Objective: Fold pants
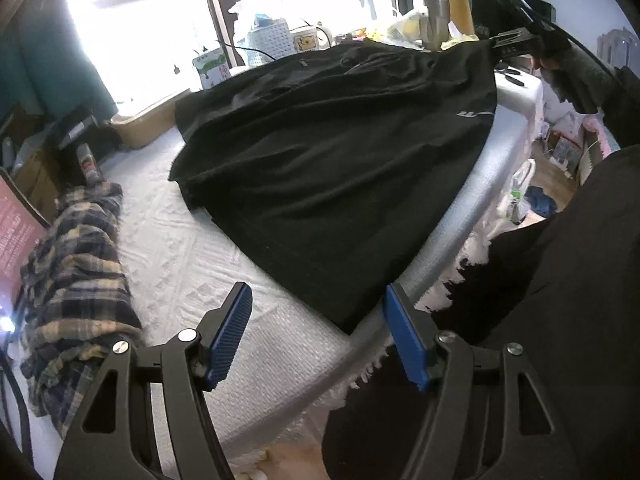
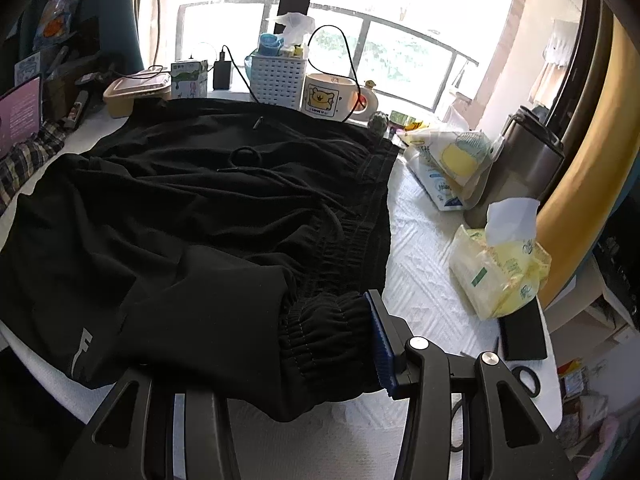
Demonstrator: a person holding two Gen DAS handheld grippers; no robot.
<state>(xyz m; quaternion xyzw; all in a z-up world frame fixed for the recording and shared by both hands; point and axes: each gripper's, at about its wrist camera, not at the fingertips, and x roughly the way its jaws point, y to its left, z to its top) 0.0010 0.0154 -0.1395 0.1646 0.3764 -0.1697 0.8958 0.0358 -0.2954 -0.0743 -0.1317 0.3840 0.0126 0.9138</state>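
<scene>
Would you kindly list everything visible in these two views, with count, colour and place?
pants: one, black, spread on the table, cuff in the right gripper
table: one, white textured cover
plaid cloth: one, navy and beige, left edge
mug: one, white with bear, far side
basket: one, white, beside the mug
tissue pack: one, yellow, right of the pants
flask: one, steel, far right
scissors: one, black, near right edge
left gripper: open, blue pads, near the pants' edge
right gripper: closed on the cuff
</scene>
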